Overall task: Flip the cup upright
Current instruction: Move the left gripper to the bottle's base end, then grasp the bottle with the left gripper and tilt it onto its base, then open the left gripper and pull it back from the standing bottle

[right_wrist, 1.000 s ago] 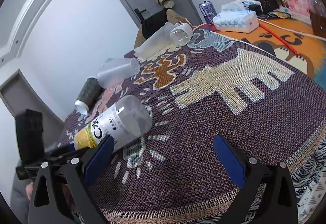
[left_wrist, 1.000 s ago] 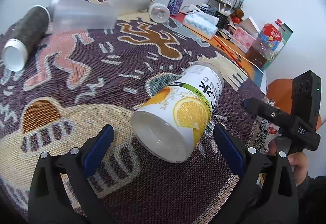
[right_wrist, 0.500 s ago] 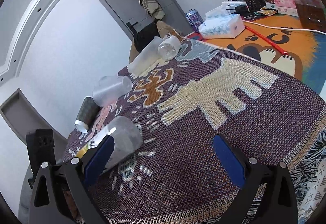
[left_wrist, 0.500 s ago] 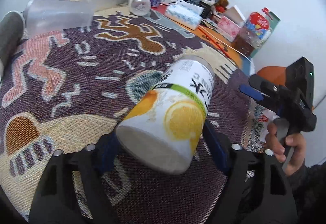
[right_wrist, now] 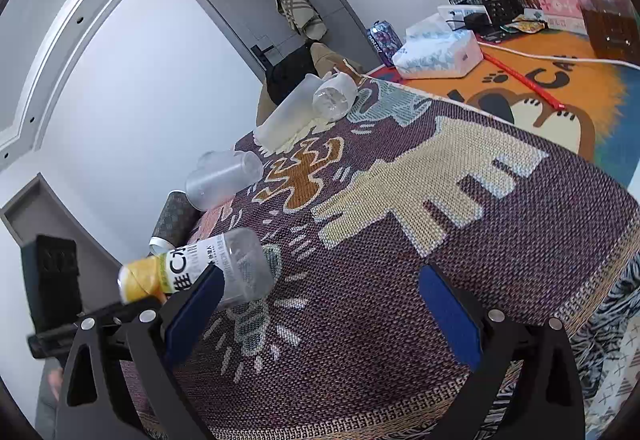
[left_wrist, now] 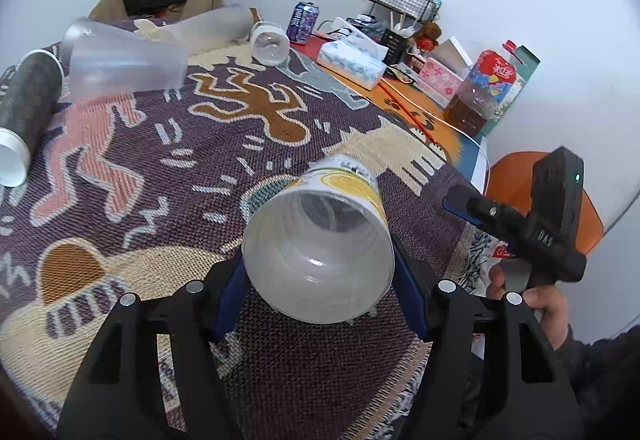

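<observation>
Left tool [left_wrist: 318, 294] clamped on lemon-label cup [left_wrist: 320, 240], tilted near desk [left_wrist: 280, 380] front edge, mouth facing camera. Right tool [right_wrist: 320, 314] apart over bare cloth; cup partly hidden behind its finger.

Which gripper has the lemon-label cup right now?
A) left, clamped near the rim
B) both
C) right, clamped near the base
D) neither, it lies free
A: the left gripper has its blue pads against the lemon-label cup near the open rim; the right gripper is open.

Left gripper [left_wrist: 318, 280] was clamped, both blue pads pressed against its load. Right gripper [right_wrist: 320, 314] was spread wide, holding nothing.
</observation>
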